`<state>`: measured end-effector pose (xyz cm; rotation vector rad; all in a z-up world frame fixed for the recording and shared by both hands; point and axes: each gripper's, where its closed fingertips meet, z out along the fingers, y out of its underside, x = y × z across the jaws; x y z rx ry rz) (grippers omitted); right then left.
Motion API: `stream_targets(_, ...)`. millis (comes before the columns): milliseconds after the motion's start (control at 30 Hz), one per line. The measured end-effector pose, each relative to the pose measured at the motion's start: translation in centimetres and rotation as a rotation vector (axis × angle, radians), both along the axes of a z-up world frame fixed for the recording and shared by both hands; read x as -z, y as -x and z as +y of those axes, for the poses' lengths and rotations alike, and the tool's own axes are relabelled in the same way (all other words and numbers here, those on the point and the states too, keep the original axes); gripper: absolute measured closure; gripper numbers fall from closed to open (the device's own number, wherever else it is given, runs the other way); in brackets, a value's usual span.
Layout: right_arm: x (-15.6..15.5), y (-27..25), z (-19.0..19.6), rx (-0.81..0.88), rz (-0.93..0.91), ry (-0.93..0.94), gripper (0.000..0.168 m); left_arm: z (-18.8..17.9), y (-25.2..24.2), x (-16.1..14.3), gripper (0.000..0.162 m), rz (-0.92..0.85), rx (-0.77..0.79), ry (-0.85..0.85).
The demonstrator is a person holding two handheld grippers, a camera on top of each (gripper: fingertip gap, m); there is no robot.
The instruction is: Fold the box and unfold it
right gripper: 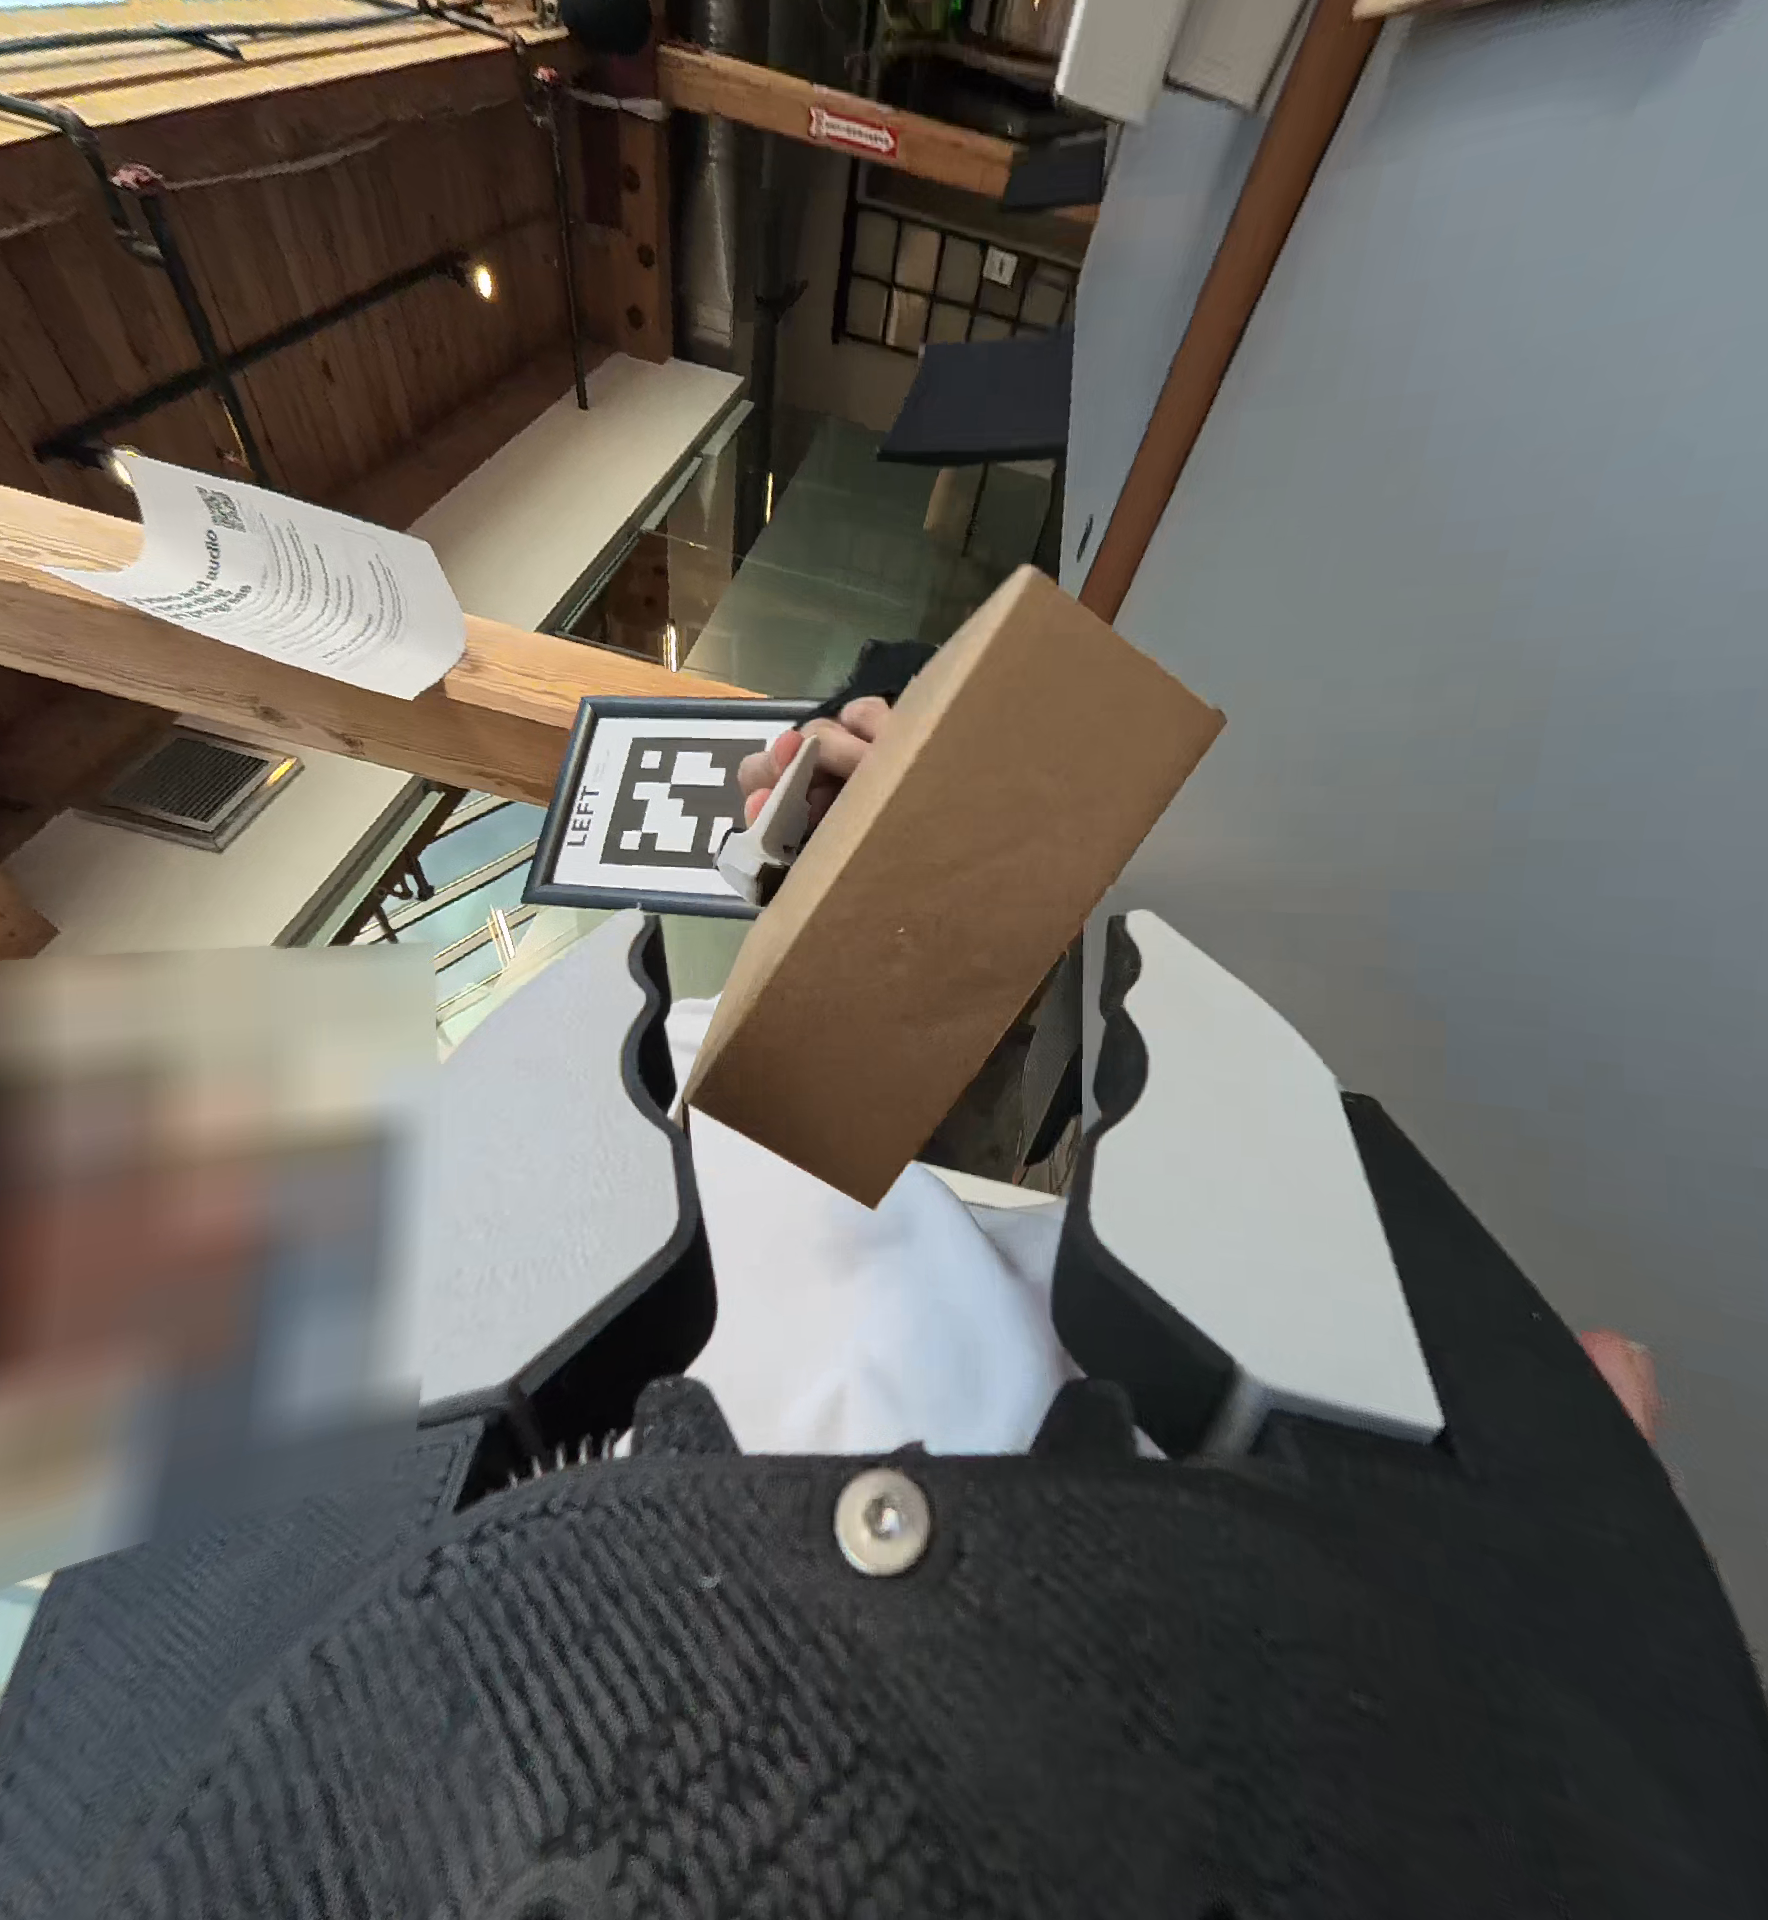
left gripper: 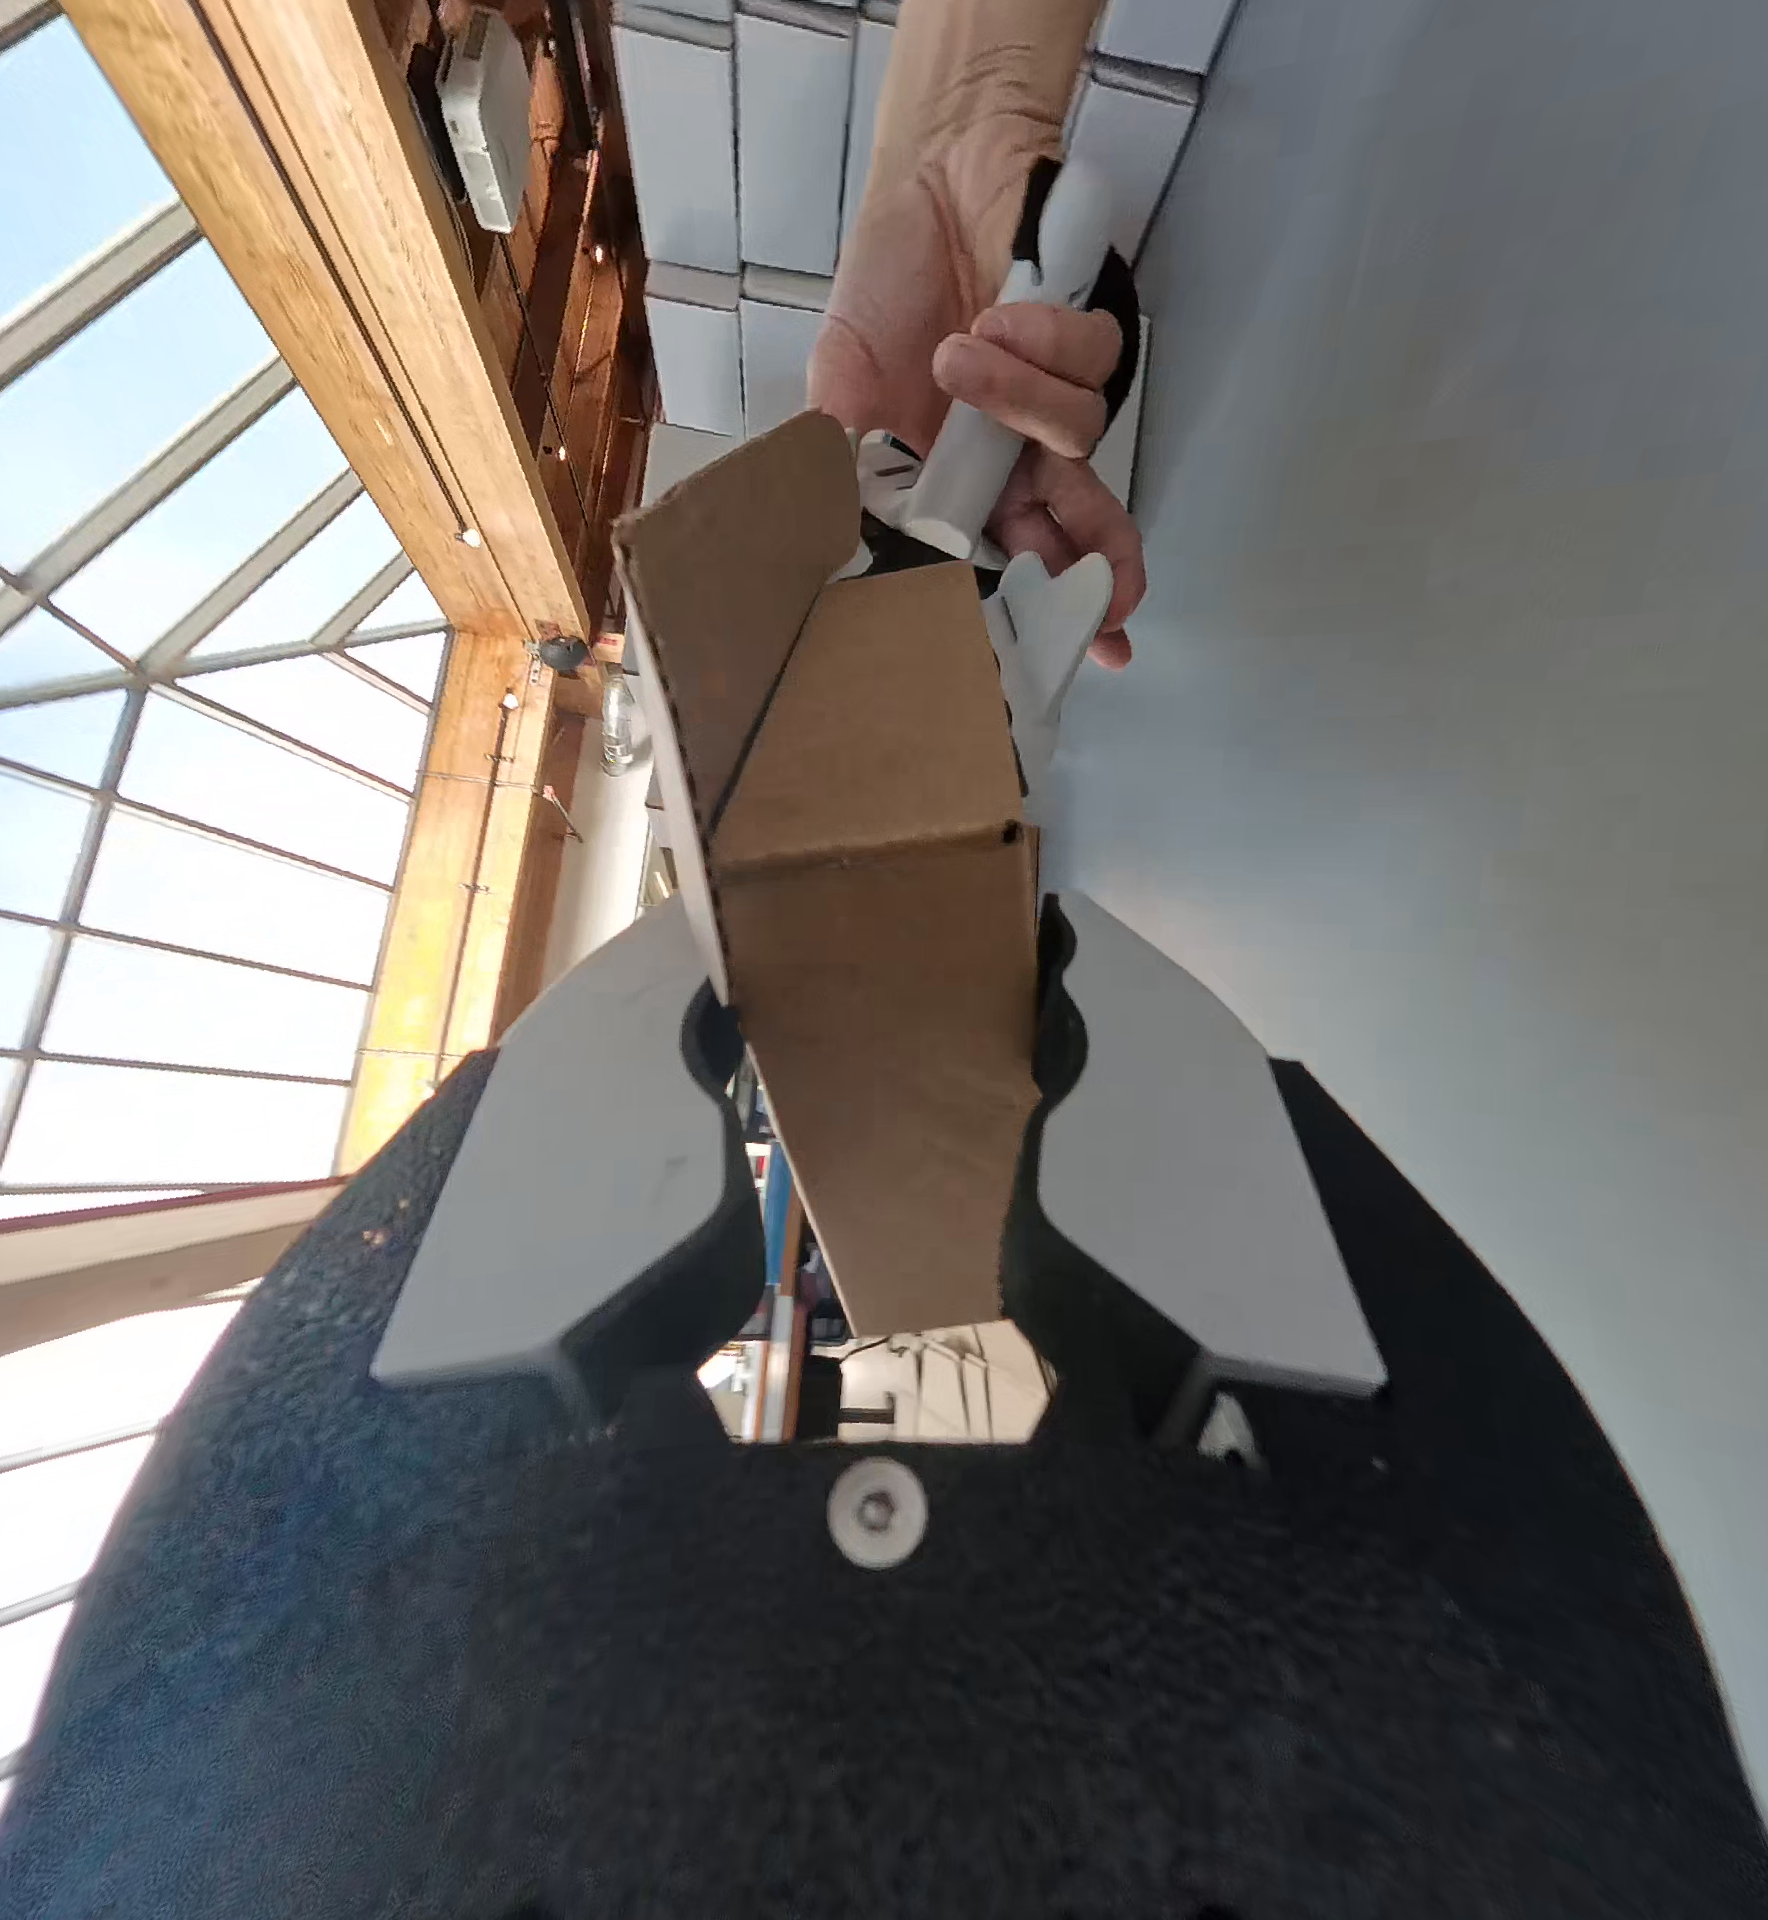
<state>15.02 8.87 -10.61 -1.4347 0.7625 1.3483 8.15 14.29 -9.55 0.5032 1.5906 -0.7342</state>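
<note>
A brown cardboard box (left gripper: 859,748) is held in the air. In the left wrist view my left gripper (left gripper: 880,1003) is shut on its near end, with one flap (left gripper: 734,592) standing open to the left. The right gripper (left gripper: 968,551), held by a hand (left gripper: 942,208), sits at the box's far end with a white finger on each side. In the right wrist view the box (right gripper: 953,883) shows a closed face, tilted. My right gripper (right gripper: 885,966) is open, its fingers wide around the box's near corner with gaps on both sides. One left finger (right gripper: 771,831) presses the box's far side.
A framed marker card (right gripper: 641,810) on the left gripper shows behind the box. A wooden beam (right gripper: 506,686) with a paper sheet (right gripper: 288,582) runs at the left. A grey wall (right gripper: 1482,727) is on the right. Skylight windows (left gripper: 132,727) fill the left.
</note>
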Motion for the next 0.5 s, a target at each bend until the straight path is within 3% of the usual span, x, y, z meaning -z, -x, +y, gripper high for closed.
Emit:
stream_targets(100,-3.1,-1.8,-2.2,0.136,-0.108,-0.086,0.082,1.0,-0.3,-2.6,0.107,0.208,0.027,0.244)
stream_targets(200,-4.8,-2.6,-4.2,0.25,-0.243,-0.089,0.08,1.9,-1.2,-3.3,0.108,0.489,0.075,0.484)
stream_targets(333,-5.1,-2.0,-5.6,0.303,-0.379,-0.043,0.08,1.6,-2.8,-0.1,0.108,0.795,0.081,0.599)
stream_targets(500,-3.5,-0.9,-6.2,0.294,-0.461,0.064,0.083,0.6,-4.0,4.0,0.109,0.994,0.05,0.596)
